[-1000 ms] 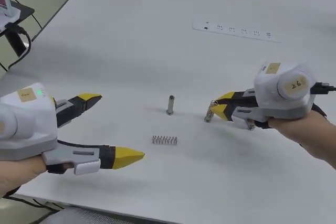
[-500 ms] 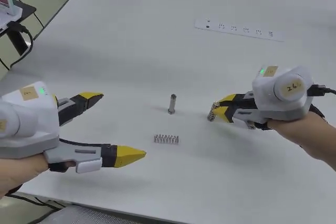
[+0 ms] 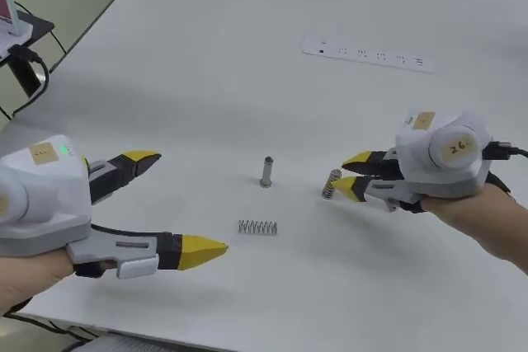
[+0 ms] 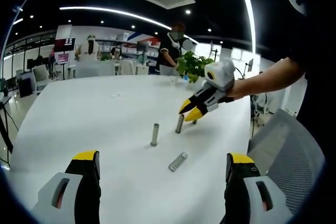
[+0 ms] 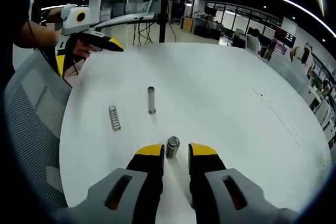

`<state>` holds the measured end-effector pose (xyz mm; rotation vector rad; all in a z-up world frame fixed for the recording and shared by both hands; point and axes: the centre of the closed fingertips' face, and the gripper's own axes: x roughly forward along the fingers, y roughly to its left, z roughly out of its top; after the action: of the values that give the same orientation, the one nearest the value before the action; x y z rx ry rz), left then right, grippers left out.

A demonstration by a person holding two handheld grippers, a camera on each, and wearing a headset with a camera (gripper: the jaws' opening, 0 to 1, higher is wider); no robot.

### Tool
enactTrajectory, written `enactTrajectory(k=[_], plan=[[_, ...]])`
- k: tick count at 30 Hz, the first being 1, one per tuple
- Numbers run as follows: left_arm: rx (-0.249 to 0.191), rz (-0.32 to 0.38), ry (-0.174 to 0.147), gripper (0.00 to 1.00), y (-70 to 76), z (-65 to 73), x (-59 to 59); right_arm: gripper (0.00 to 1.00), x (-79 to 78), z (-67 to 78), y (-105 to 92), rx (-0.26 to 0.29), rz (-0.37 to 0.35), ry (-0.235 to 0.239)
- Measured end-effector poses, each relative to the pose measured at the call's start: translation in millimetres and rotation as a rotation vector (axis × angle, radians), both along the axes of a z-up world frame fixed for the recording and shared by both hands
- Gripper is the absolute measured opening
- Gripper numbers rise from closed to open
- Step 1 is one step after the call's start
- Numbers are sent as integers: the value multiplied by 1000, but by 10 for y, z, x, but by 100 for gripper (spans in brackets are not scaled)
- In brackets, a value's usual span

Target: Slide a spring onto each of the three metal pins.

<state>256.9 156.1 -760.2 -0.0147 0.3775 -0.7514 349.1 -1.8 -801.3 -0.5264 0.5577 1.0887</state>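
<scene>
Evidently, spring-clad pin [image 5: 172,146] stands between right gripper [image 5: 177,153] fingers [image 5: 150,153].

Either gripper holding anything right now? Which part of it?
Nothing is held. The right gripper has its fingers either side of the spring-covered pin, with gaps showing. The left gripper is wide open.

On the surface [image 3: 206,63], an upright pin [image 3: 266,171] stands near the middle; a loose spring [image 3: 258,227] lies just before it, nearer the person; a sprung pin [image 3: 331,184] stands to its right, beside the right gripper [image 3: 347,175]; a power strip [image 3: 367,54] lies well behind.
</scene>
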Motion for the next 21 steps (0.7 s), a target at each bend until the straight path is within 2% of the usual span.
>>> enactTrajectory(k=[18,21], plan=[[11,-18,-11,97,-51,52,20,18,-92,183,-185,57,-38,-13],[14,-20,-12,97,-50,51,16,19,-131,270,-171,101,-51,-6]])
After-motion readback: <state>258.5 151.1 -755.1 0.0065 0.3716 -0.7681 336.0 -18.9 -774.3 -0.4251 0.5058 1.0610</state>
